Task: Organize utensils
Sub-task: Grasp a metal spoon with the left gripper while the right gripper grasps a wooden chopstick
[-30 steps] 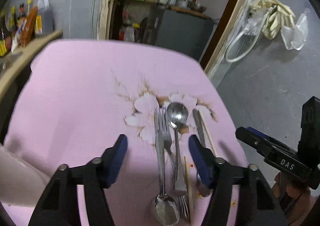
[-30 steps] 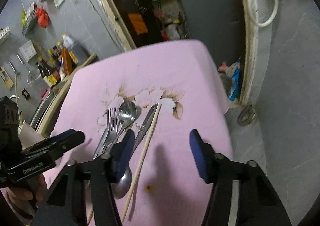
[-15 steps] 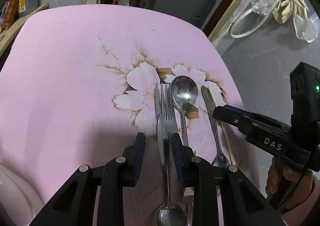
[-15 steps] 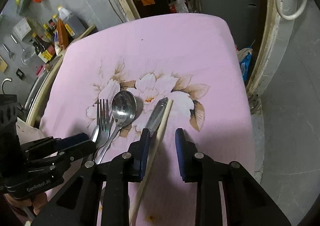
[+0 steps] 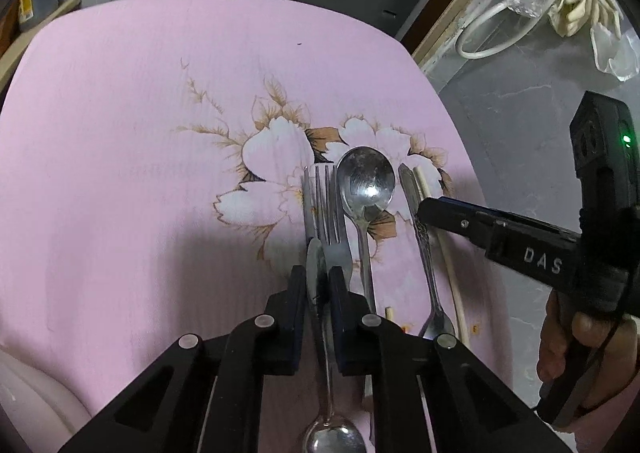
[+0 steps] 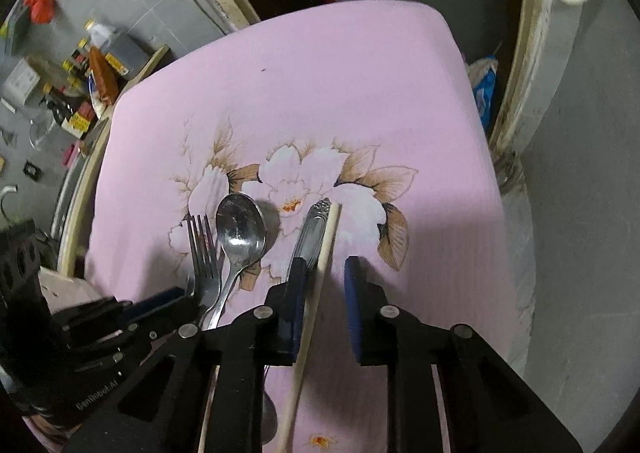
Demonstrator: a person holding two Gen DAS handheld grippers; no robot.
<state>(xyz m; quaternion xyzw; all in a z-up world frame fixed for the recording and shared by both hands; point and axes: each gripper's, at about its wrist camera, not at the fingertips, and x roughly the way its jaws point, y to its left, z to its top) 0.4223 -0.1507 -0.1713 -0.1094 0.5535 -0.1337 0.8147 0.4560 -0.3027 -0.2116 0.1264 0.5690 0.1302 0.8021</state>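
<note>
Left fingers (image 5: 298, 285) pinching spoon handle (image 5: 315, 267), right fingers (image 6: 297, 281) parted

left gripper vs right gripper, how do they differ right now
The left gripper is shut on a spoon handle, while the right gripper is open, with a gap between its pads. The left one works at the fork side of the row; the right one straddles the chopstick beside an ornate handle. Both are black, blue-padded, low over the pink cloth.

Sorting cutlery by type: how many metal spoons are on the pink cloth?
3. A far-bowl spoon beside the metal fork; an ornate-handled spoon beside the wooden chopstick; a near-bowl spoon clamped in the left gripper. More may be hidden.
</note>
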